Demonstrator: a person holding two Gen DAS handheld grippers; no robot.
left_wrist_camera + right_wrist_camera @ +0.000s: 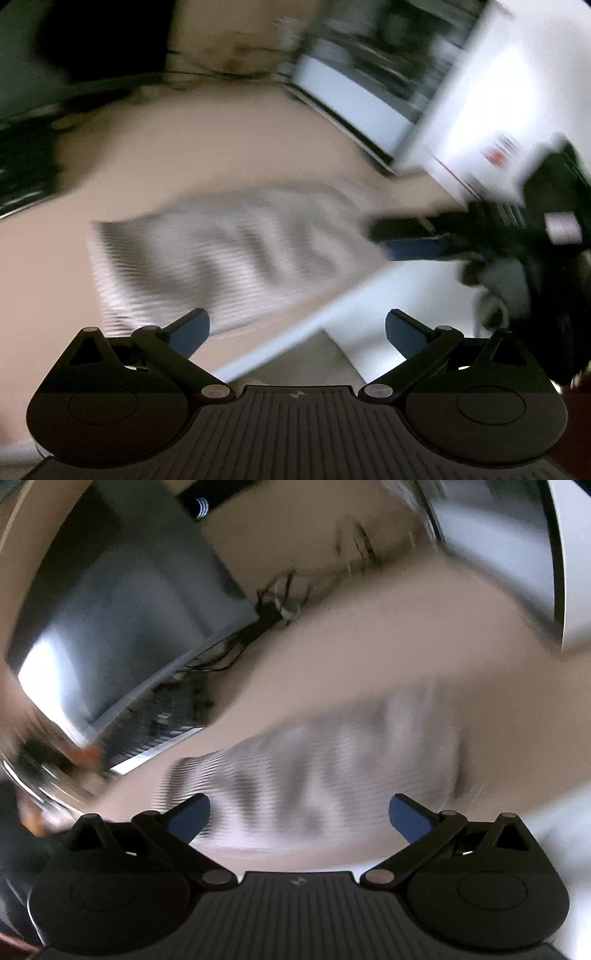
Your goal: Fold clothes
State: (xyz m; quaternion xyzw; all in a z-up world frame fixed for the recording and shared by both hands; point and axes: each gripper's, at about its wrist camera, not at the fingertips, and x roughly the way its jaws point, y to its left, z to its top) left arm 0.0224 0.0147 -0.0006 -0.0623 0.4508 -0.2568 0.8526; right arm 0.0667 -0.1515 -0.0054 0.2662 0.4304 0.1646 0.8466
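A grey-and-white striped garment (221, 251) lies flat on the beige table (229, 147), blurred by motion. My left gripper (297, 328) hangs open above its near edge with nothing between the blue pads. In the left wrist view my right gripper (410, 236) shows at the right, at the garment's right edge; its jaws look close together, though blur hides whether they pinch cloth. In the right wrist view the same striped garment (325, 768) spreads ahead of my right gripper (299, 812), whose blue pads stand wide apart and empty.
A dark monitor (122, 620) and a keyboard (162, 720) with cables sit at the table's left. A white box (476, 110) and a shelf unit (369, 74) stand at the back right. The table's front edge (295, 339) runs diagonally below the garment.
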